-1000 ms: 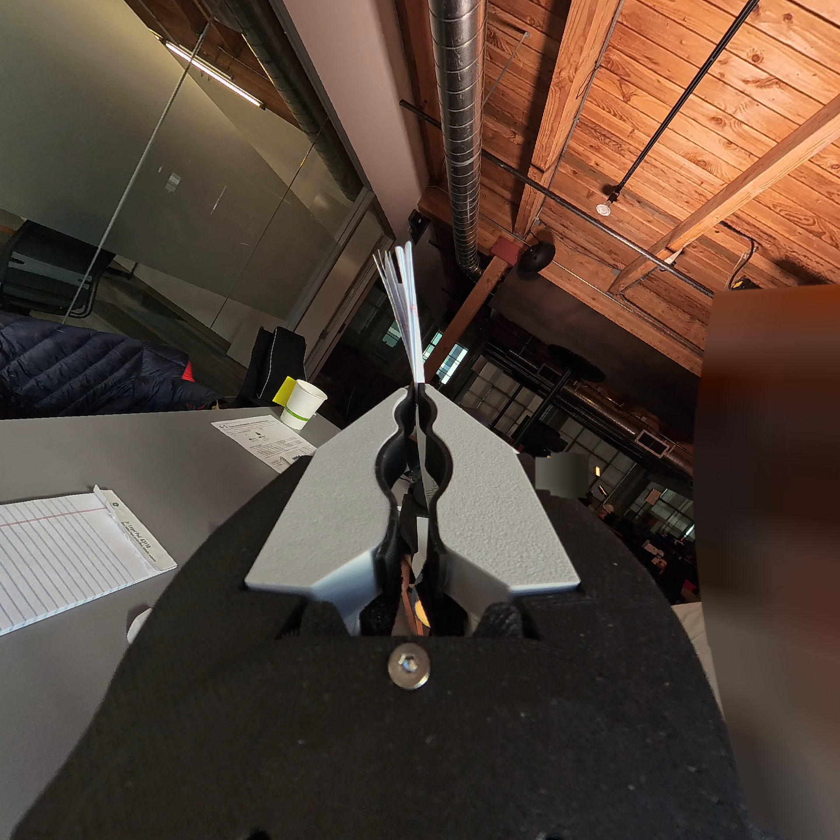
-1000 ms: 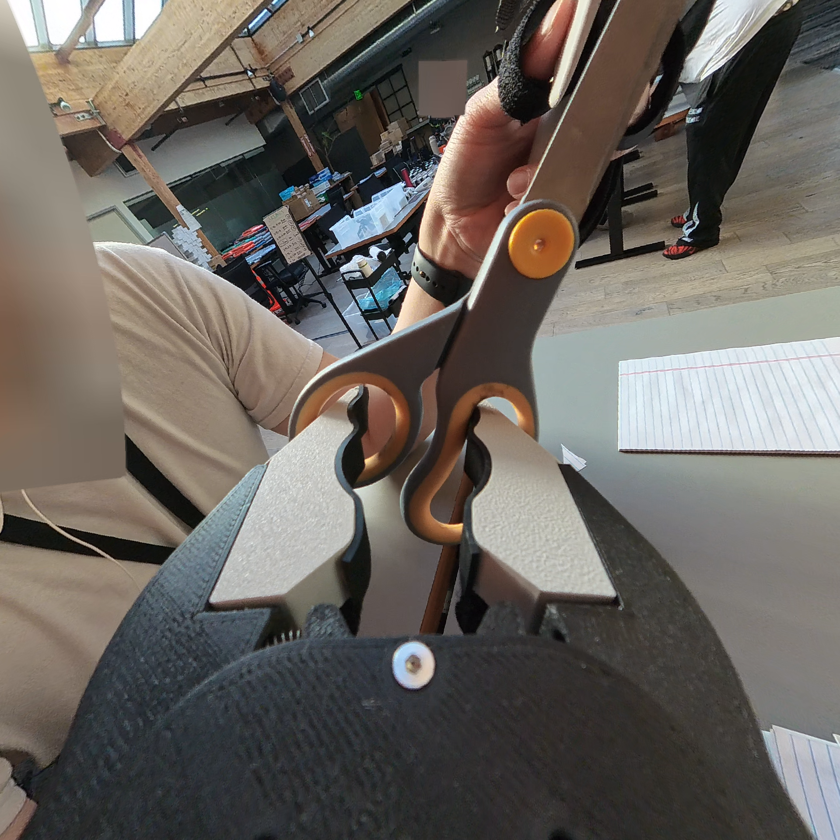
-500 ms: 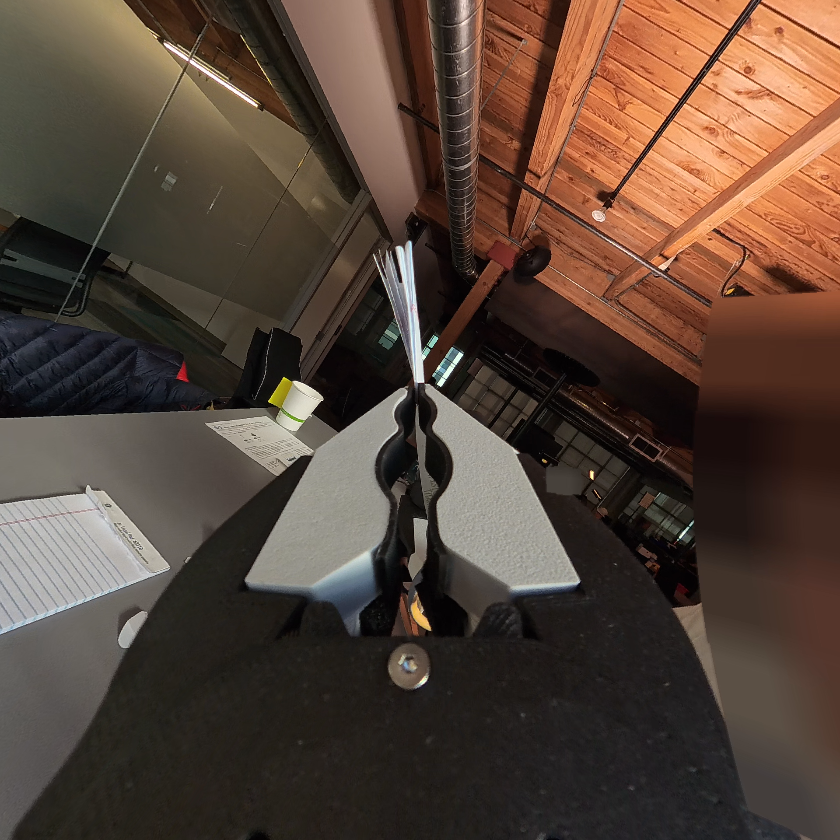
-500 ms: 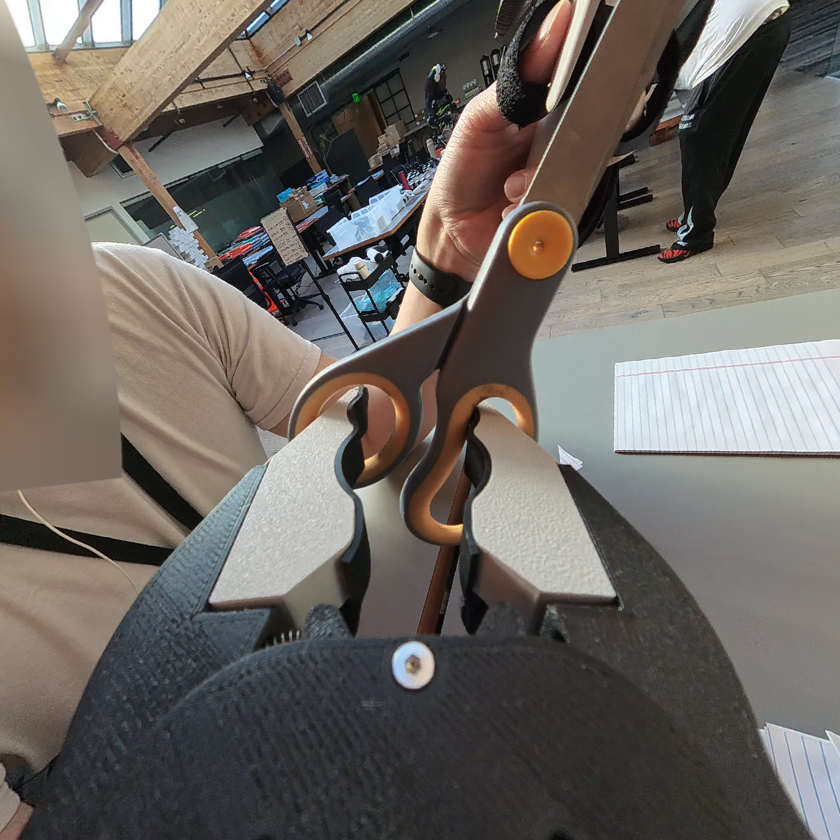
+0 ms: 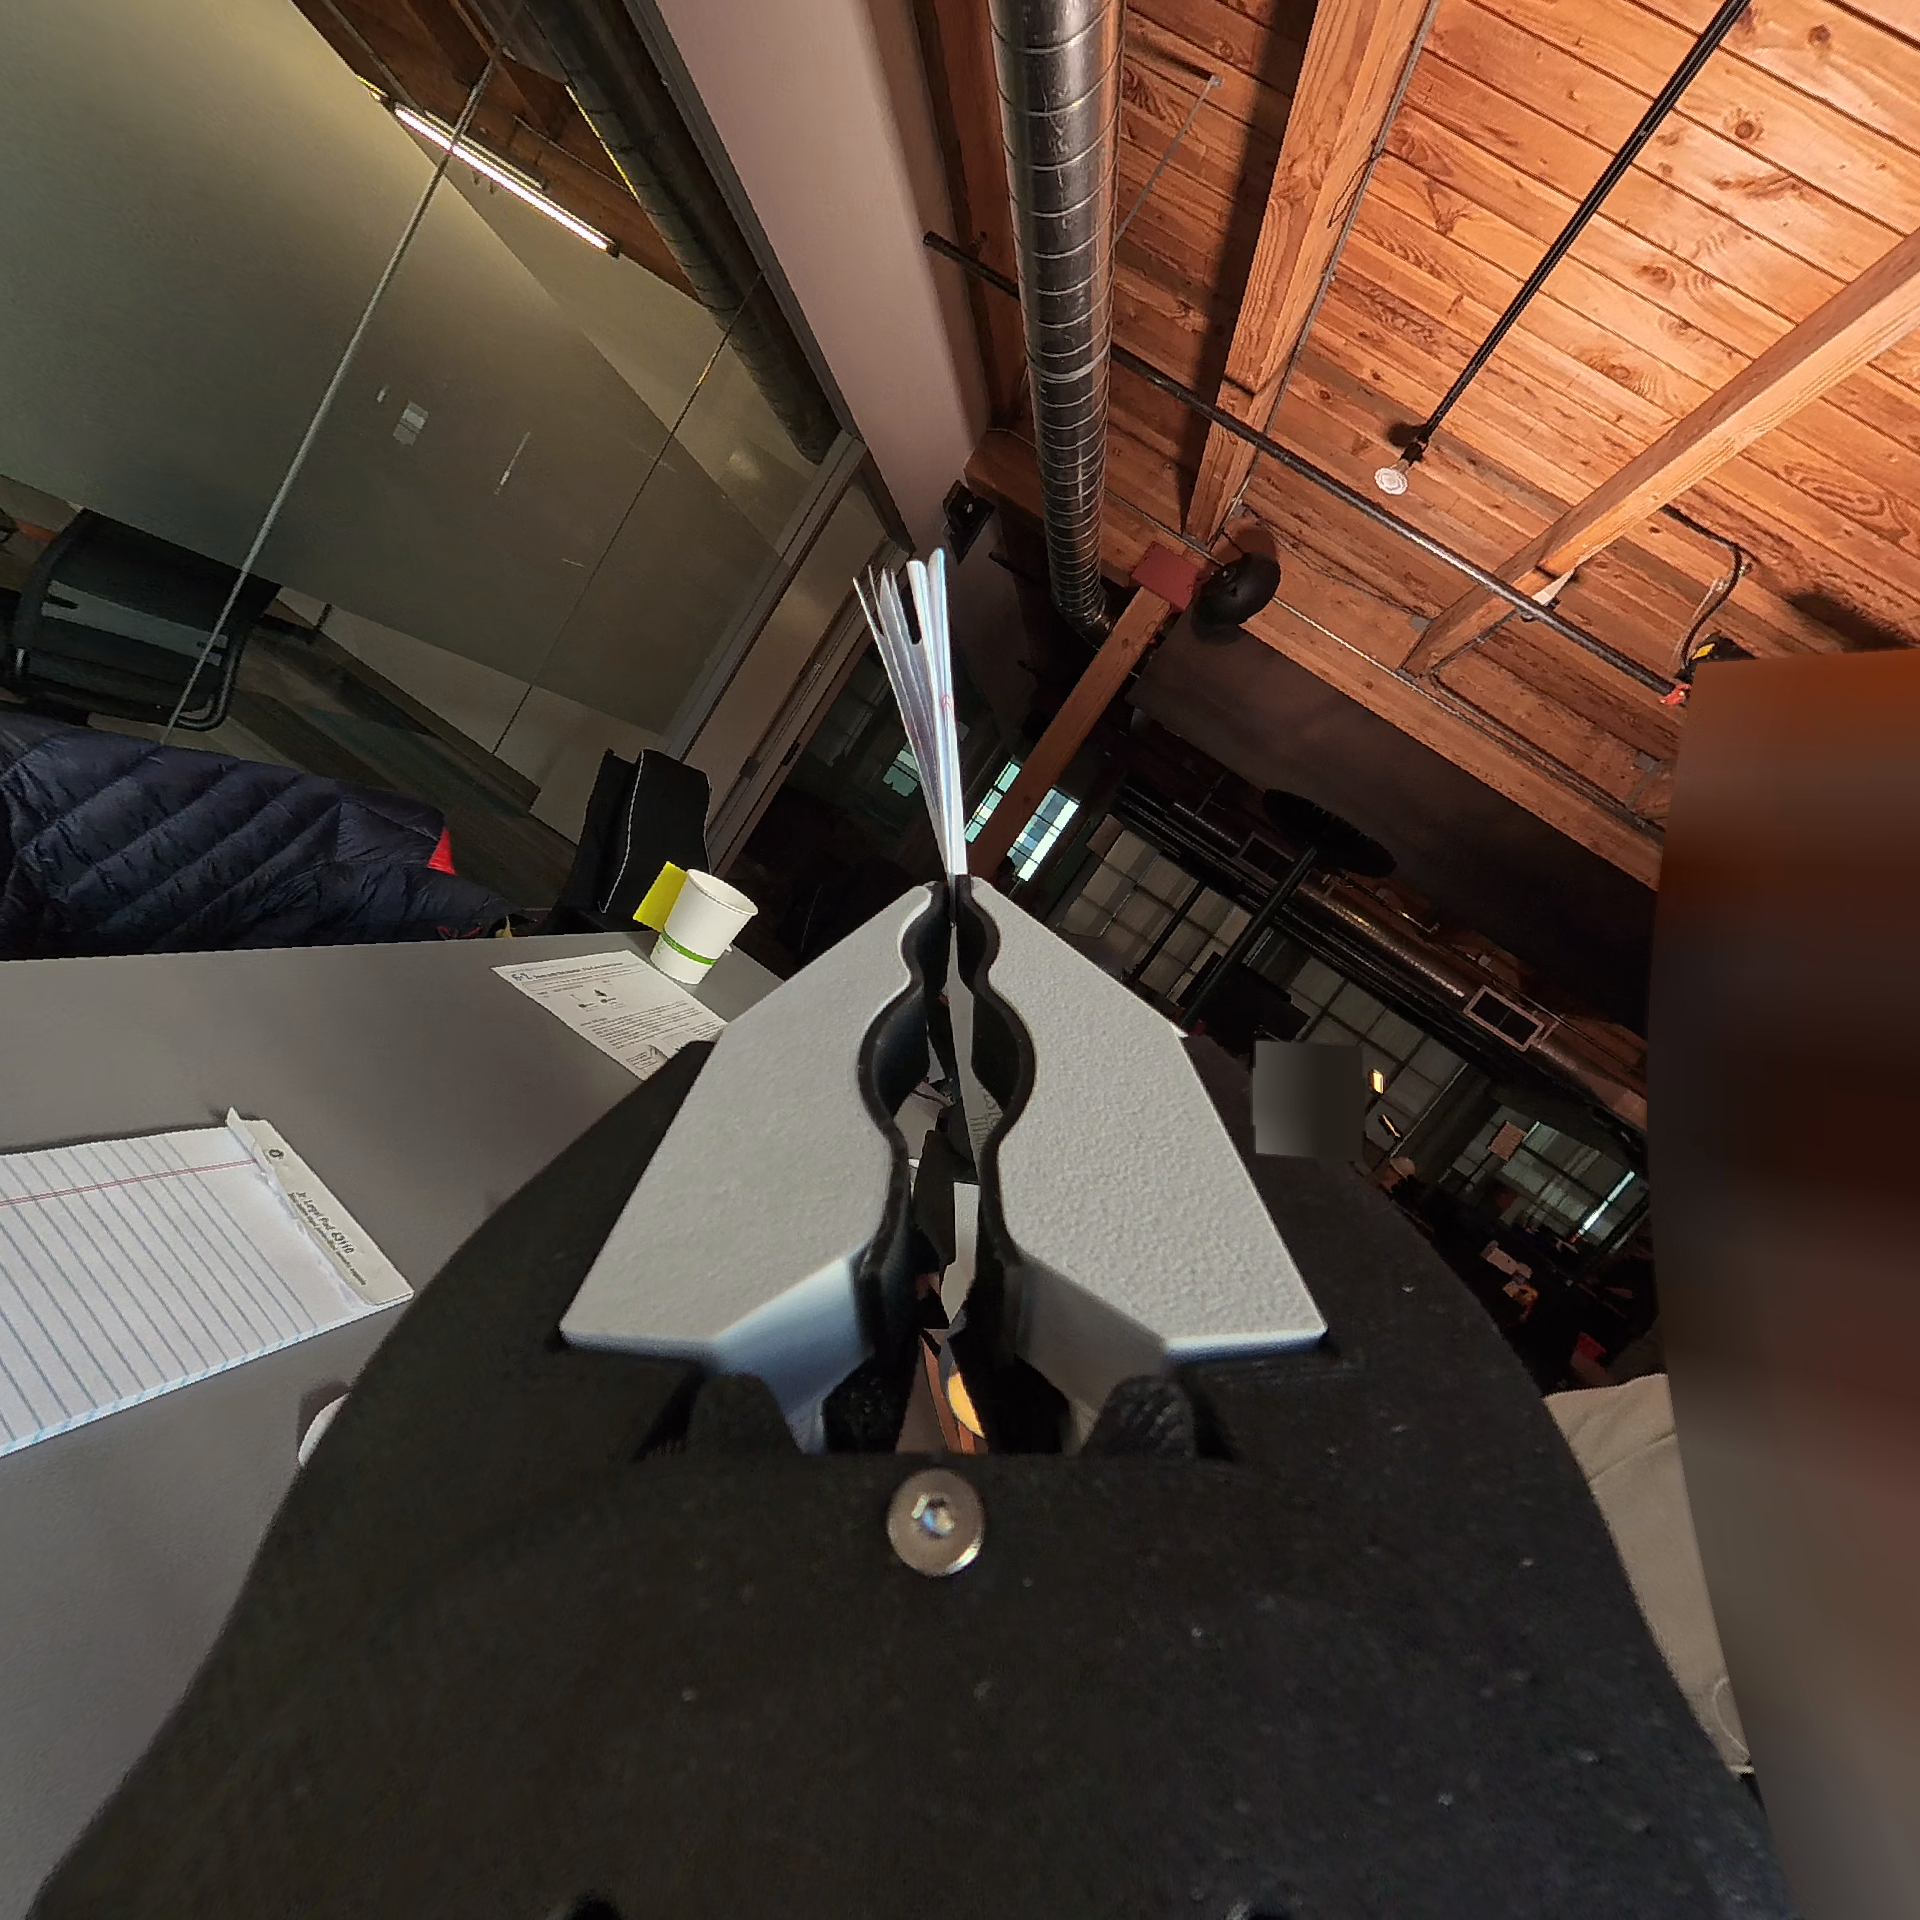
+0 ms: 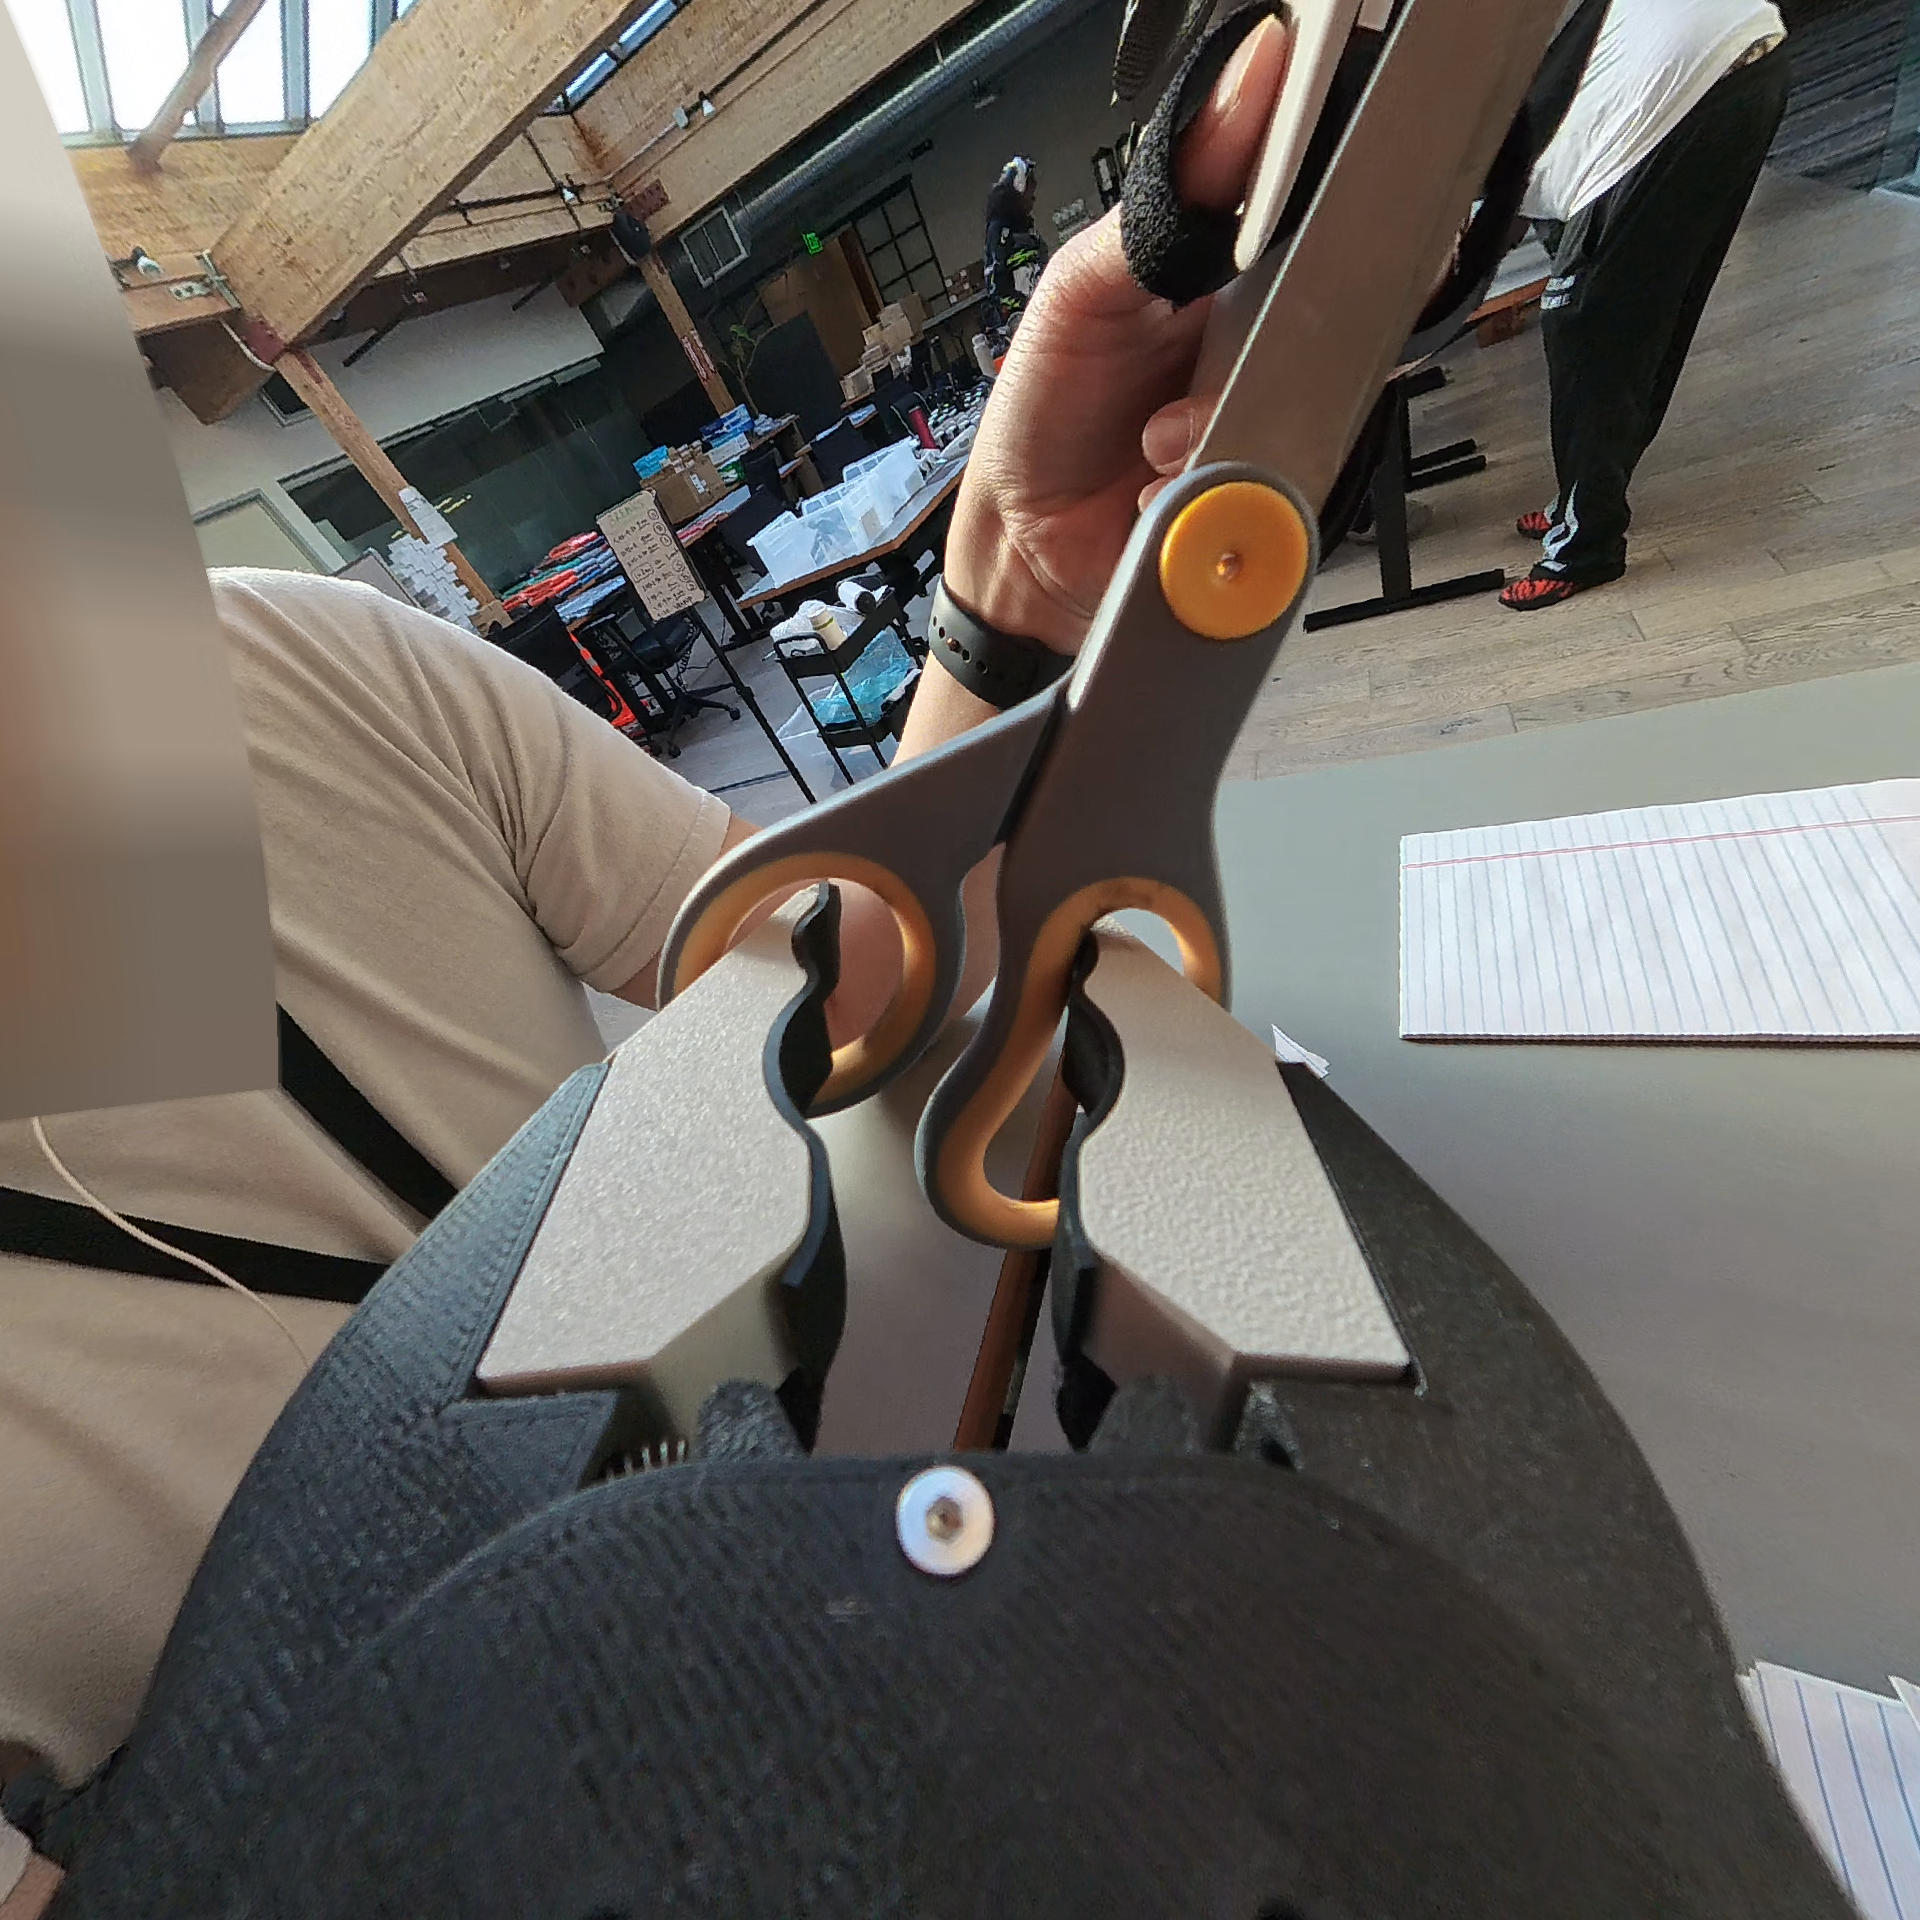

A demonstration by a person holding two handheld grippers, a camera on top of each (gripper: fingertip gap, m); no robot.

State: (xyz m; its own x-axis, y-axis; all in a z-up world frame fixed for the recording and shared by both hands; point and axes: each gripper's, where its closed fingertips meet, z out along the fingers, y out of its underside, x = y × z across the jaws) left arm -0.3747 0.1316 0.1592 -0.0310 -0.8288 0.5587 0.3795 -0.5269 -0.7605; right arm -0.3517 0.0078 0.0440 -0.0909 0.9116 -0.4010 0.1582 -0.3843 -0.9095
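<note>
My left gripper points up toward the ceiling and is shut on a thin white lined sheet. The sheet's upper edge fans out into several narrow strips. My right gripper holds grey scissors with orange-lined handles. One finger sits in each handle loop, and both inner handle bars lie between the fingers. The handles are close together. The blades run up to the right, past a person's hand with a black fingertip sleeve. A pale strip lies beside the blades at the top edge.
On the grey table lie a white lined pad, a printed sheet and a paper cup. The right wrist view shows the pad, a paper scrap, more lined paper and a person's beige sleeve. Left tips to right tips: about 15 cm.
Both grippers keep their hold. The views shift only very slightly.
</note>
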